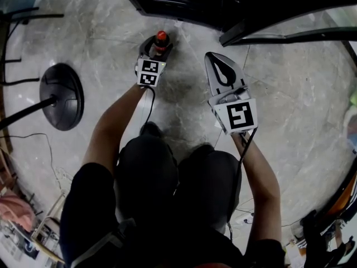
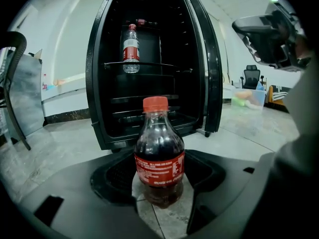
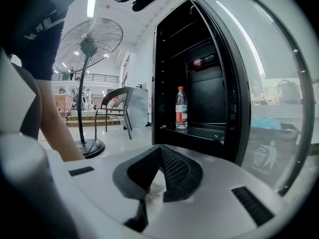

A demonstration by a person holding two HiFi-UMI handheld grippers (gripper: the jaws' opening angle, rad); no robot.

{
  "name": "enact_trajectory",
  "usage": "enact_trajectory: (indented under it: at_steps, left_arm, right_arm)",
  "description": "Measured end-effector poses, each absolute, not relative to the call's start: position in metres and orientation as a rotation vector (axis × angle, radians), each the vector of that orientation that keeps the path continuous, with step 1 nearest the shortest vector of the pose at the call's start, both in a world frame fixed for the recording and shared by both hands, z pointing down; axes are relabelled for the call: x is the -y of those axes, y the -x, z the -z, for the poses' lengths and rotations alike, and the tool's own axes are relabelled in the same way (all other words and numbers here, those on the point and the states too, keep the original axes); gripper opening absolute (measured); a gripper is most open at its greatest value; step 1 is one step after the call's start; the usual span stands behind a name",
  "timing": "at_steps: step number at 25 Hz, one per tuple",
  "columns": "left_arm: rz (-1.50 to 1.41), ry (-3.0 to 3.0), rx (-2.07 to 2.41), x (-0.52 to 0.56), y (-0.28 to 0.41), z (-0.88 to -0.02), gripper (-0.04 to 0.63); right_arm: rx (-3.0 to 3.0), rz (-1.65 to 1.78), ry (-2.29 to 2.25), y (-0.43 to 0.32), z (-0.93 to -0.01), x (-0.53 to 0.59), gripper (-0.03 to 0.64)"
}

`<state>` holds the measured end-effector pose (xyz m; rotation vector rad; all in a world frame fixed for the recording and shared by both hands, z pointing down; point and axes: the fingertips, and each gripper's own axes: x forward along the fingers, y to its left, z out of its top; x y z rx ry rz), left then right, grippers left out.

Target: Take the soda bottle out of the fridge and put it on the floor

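Note:
The soda bottle [image 1: 160, 39] [image 2: 159, 158], dark cola with a red cap and red label, stands upright with its base on the tiled floor in front of the open black fridge [image 2: 99, 83]. My left gripper [image 1: 158, 44] [image 2: 159, 156] is shut on the soda bottle, one black pad against each side. To its right, my right gripper [image 1: 215, 57] [image 3: 159, 151] hovers above the floor, shut, with nothing between its pads. It faces the fridge [image 3: 164, 59].
A clear water bottle [image 2: 131, 49] [image 3: 181, 108] stands on a fridge shelf. The glass fridge door [image 1: 290, 35] [image 3: 269, 83] hangs open at the right. A floor fan's round base [image 1: 62, 96] sits at the left, with a chair [image 3: 117, 108] behind it. The person's legs fill the near floor.

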<state>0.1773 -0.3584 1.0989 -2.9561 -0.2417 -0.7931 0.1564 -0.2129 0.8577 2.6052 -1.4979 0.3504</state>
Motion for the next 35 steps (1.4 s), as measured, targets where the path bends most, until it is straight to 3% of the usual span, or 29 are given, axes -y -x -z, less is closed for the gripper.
enact_trajectory:
  at_steps: [35]
  left_arm:
    - [0.662, 2.911, 0.353, 0.357, -0.136, -1.063, 0.313]
  right_arm:
    - [1.518, -0.455, -2.63, -0.149, -0.88, 0.209, 0.018]
